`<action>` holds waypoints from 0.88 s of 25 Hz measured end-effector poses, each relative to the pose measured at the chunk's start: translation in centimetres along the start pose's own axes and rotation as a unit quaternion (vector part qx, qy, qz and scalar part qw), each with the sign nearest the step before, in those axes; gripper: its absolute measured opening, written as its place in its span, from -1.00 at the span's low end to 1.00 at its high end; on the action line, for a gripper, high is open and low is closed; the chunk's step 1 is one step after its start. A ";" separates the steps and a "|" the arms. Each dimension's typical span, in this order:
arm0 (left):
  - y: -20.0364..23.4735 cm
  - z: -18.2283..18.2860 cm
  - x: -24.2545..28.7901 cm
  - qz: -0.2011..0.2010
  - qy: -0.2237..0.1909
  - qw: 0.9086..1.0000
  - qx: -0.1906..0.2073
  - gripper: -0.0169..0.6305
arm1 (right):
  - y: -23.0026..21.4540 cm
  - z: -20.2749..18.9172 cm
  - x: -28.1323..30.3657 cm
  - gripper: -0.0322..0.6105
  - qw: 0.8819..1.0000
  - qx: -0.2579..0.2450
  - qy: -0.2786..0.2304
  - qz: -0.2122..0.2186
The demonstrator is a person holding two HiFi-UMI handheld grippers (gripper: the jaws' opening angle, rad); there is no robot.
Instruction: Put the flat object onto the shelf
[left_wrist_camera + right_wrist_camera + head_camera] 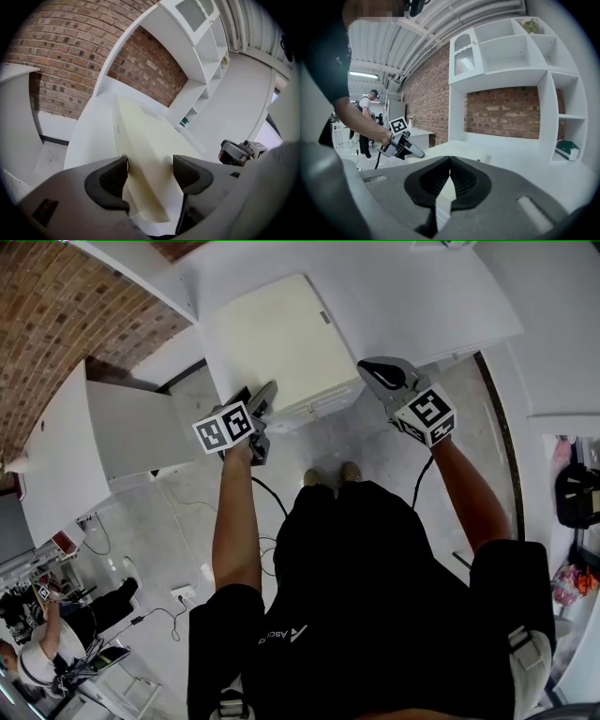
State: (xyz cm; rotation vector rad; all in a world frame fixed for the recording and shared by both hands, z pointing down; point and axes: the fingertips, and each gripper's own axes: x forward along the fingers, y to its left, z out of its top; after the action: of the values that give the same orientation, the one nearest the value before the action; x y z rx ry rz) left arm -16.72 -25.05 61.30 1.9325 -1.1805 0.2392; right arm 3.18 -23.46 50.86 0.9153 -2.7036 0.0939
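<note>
**Setting.** A white shelving unit stands against a red brick wall. Its broad lower ledge runs out above a pale floor.

**Task object.** The flat object is a cream, square panel with a visible thickness. It lies flat on the ledge, with its near side at the ledge's front, toward the person.

**Left gripper.** The left gripper is set on the panel's near left corner. In the left gripper view the corner reaches deep between the jaws, past both pads. The jaws stand partly apart and are closed on the panel. One pad meets the panel's side edge, the other lies against its broad face, and no gap shows on either side.

**Right gripper.** The right gripper is at the panel's near right corner. In the right gripper view its jaws are pressed together, tip to tip, with nothing between them, and the cream panel lies just beyond them on the ledge. Whether the closed tips touch the panel cannot be made out.

**Relation.** The panel spans the space between the two grippers. Only the left one grasps it.
</note>
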 end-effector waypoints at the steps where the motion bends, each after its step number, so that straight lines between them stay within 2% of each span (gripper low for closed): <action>1: -0.1 -0.2 -0.2 0.000 0.000 1.000 -0.001 -0.02 | 0.1 -0.2 0.1 -0.89 1.000 -0.005 0.003 0.001; 8: -0.5 -1.8 -1.6 0.003 0.001 1.000 -0.009 -0.03 | 2.8 -1.2 0.3 -0.81 0.996 -0.077 0.029 0.020; 11: -0.8 -2.5 -2.1 0.002 0.001 1.000 -0.011 -0.04 | 3.8 -2.2 0.1 -0.66 0.990 -0.129 0.048 0.020; 14: -0.9 -2.8 -2.4 0.001 0.003 1.000 -0.011 -0.04 | 4.6 -3.6 0.1 -0.44 0.979 -0.192 0.074 0.011; 17: -0.9 -3.0 -2.5 0.000 0.005 1.000 -0.012 -0.04 | 5.3 -4.7 0.3 -0.21 0.957 -0.276 0.092 0.003; 22: -1.0 -3.2 -2.7 -0.002 0.008 1.000 -0.013 -0.05 | 6.8 -6.9 0.8 0.03 0.895 -0.426 0.131 -0.004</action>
State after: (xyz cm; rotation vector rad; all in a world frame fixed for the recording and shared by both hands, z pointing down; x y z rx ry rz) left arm -16.60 -20.72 61.33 1.9074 -1.1641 0.2368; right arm 0.21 -17.47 57.88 0.5690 -2.1221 -0.8376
